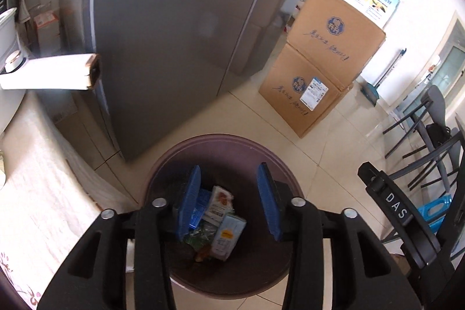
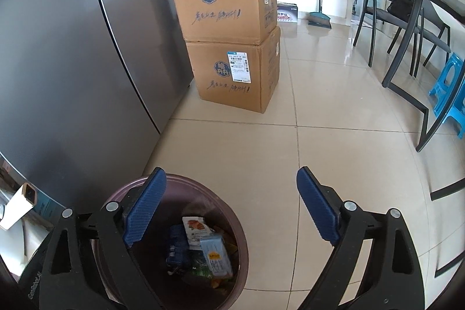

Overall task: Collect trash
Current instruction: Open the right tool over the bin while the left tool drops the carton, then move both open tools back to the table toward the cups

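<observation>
My left tongs (image 1: 229, 201) apart, nothing between, hanging directly over bin (image 1: 174, 153) so drops land inside. My right tongs (image 2: 229, 208) wide apart, empty, bin below-left of them. Trash (image 1: 221, 225) — wrappers, pkts — lies at bin bottom, beneath left tongs.
</observation>
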`<state>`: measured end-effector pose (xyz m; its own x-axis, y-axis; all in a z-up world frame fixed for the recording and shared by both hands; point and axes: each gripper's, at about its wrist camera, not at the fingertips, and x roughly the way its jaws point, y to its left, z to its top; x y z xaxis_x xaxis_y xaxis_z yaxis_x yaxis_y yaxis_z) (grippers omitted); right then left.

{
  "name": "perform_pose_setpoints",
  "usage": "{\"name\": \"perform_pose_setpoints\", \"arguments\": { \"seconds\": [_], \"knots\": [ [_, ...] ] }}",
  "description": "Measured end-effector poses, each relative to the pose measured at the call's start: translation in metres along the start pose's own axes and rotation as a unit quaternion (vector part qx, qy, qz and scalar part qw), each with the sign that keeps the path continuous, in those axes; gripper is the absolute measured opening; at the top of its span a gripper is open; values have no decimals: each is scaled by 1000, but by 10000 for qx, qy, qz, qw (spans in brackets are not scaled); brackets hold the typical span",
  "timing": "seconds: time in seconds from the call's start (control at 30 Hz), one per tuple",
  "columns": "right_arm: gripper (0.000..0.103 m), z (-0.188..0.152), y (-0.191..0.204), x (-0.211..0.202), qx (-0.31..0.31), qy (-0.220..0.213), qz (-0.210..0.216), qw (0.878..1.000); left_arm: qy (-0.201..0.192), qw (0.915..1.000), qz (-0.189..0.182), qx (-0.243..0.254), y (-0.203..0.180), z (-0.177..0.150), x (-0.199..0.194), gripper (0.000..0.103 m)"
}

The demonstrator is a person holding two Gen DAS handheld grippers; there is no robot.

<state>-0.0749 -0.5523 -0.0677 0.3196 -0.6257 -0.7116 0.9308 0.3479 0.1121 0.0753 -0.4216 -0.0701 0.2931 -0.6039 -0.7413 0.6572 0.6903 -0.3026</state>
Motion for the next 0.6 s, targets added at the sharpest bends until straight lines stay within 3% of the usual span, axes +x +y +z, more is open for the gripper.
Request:
{"name": "perform_pose_setpoints", "arguments": {
  "seconds": [0.2,0.6],
  "knots": [
    [87,-7,22,-5,-268,34,155,9995,-46,9994,245,-229,27,-5,-10,51],
    [94,-39,99,-30,-1053,-65,523,9930,-239,9935,669,-885,101,-9,-36,52]
  ]
}}
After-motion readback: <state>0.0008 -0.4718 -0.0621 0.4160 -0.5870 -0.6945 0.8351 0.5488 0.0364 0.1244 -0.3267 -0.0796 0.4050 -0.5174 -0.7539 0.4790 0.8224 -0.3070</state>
